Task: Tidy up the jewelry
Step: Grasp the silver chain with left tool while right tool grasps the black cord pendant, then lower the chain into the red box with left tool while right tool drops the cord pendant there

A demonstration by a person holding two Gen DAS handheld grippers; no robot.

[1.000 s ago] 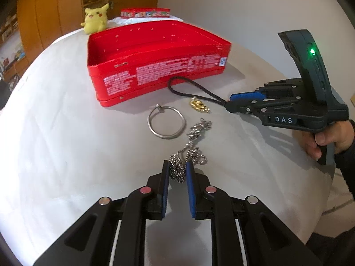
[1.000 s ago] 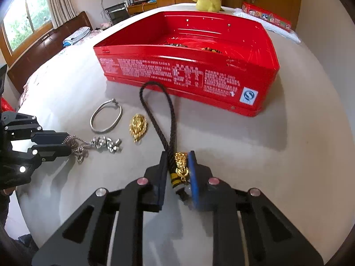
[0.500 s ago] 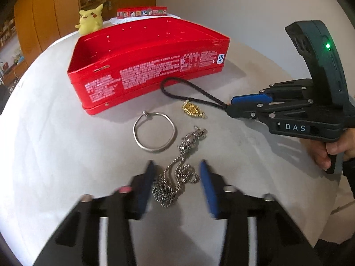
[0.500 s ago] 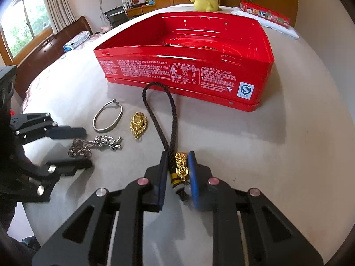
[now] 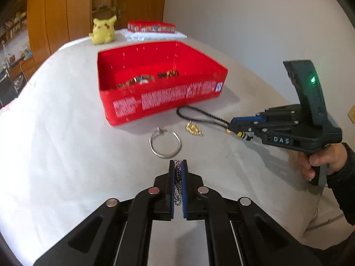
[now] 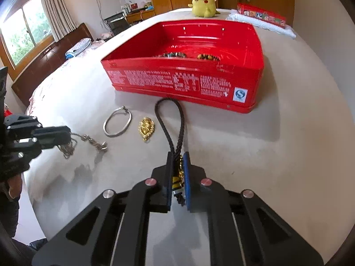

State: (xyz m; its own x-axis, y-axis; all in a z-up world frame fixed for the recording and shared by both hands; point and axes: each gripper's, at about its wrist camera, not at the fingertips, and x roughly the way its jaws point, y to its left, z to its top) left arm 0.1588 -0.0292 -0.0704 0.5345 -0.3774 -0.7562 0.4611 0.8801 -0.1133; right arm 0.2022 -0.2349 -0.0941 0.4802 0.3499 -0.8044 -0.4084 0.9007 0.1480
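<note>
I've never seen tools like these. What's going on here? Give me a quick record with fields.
Setting: white table
Container: open red tin, a few bead pieces already inside
Left gripper: shut on silver chain, whose end hangs free
Right gripper: shut on black cord at its gold charm end, loop resting on the table
Loose on the table: silver bangle, gold pendant, both in front of the tin
Background: yellow plush
</note>
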